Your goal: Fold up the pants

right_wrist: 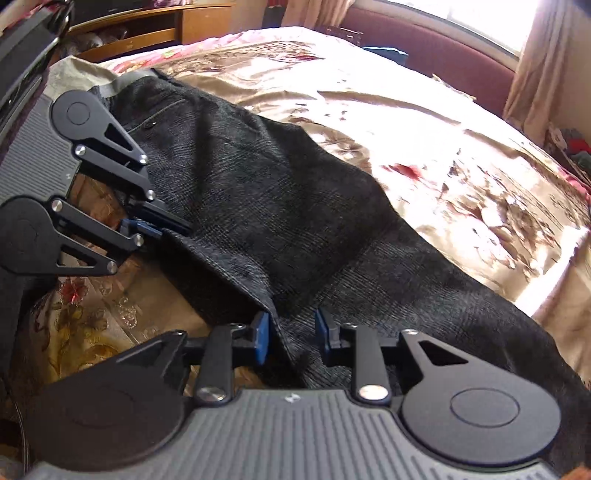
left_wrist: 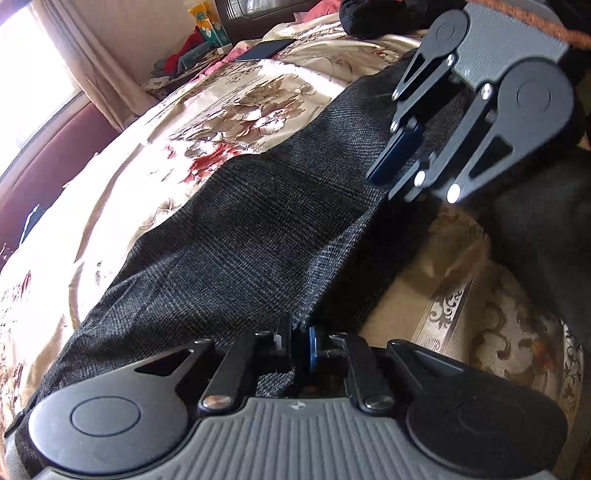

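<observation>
Our left hand-held gripper (left_wrist: 300, 341) is clenched on the near edge of the pants (left_wrist: 236, 236); fabric is pinched between its pads and bunches behind them. Our right hand-held gripper (right_wrist: 291, 332) is released, jaws spread, straddling a folded edge of the same pants without pinching it. From the left view the right unit looks nearly closed, but its own camera shows the gap.

The pants are dark grey with a fine check weave and lie lengthwise across the bed (right_wrist: 424, 122). Waistband end with a buttoned back pocket (right_wrist: 155, 120) sits by the left hand-held gripper; the leg runs off past the right one, its end cut off by the frame.

Under the cloth we see a beige satin bedspread with floral print, washed out by sun. Farther off: a dark phone-like slab (left_wrist: 264, 50) on the bed, a maroon padded headboard (right_wrist: 436, 55), curtains (left_wrist: 85, 55), a wooden shelf unit (right_wrist: 147, 29).

A green-and-yellow carton (left_wrist: 207, 26) is there; print unreadable. No legible writing.
</observation>
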Available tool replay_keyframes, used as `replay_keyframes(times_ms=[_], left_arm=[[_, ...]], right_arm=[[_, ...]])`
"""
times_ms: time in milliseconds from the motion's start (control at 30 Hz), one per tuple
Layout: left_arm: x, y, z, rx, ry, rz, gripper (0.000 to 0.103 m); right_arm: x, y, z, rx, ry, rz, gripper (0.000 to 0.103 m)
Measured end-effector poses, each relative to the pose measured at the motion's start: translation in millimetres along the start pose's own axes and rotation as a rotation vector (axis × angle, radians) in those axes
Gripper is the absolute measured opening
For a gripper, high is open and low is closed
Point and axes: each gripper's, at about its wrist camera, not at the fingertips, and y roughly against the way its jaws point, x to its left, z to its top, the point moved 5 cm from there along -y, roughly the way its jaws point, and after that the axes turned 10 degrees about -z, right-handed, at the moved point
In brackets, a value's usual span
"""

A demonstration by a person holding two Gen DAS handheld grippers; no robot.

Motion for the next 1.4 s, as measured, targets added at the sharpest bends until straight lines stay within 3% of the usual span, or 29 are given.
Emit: replay_keyframes(times_ms=[100, 267, 500, 567, 767, 933, 1233, 1400], left_arm=[[-0.2, 1.8, 0.5, -0.001, 0.001, 0.012, 0.026], [-13.5, -1.5, 3.2, 0.010, -0.079, 0.039, 0.025], [-18.4, -12.7, 14.6, 0.017, -0.108, 0.031, 0.025], [-20.7, -13.5, 15.2, 0.024, -0.126, 0.035, 0.025], [-22.9, -17.7, 18.0, 0.015, -0.119, 0.030, 0.024], [-24.3, -18.4, 21.2, 0.020, -0.128, 0.028, 0.024], [-25.6, -19.0, 24.8, 0.030, -0.134, 0.031, 0.024], [-30.9, -12.6, 38.3, -0.036, -0.100, 0.022, 0.025]], right_arm=[[-29.3, 14.0, -22.5, 0.032, -0.118, -0.078, 0.027], [-63.9, 26.2, -59.4, 0.089, -0.172, -0.216, 0.028], [-81.4, 18.3, -74.1, 0.099, -0.043, -0.293, 0.029], [-96.4, 20.5, -83.4, 0.125, -0.102, -0.308, 0.029], [-163.1, 49.0, -123.7, 0.154, -0.629, -0.296, 0.030], [-195.5, 48.3, -143.4, 0.075, -0.962, -0.205, 0.032], [-204.1, 32.5, -152.5, 0.143, -1.121, -0.076, 0.032], [-212.6, 24.6, -160.8, 0.117, -1.235, -0.048, 0.031]])
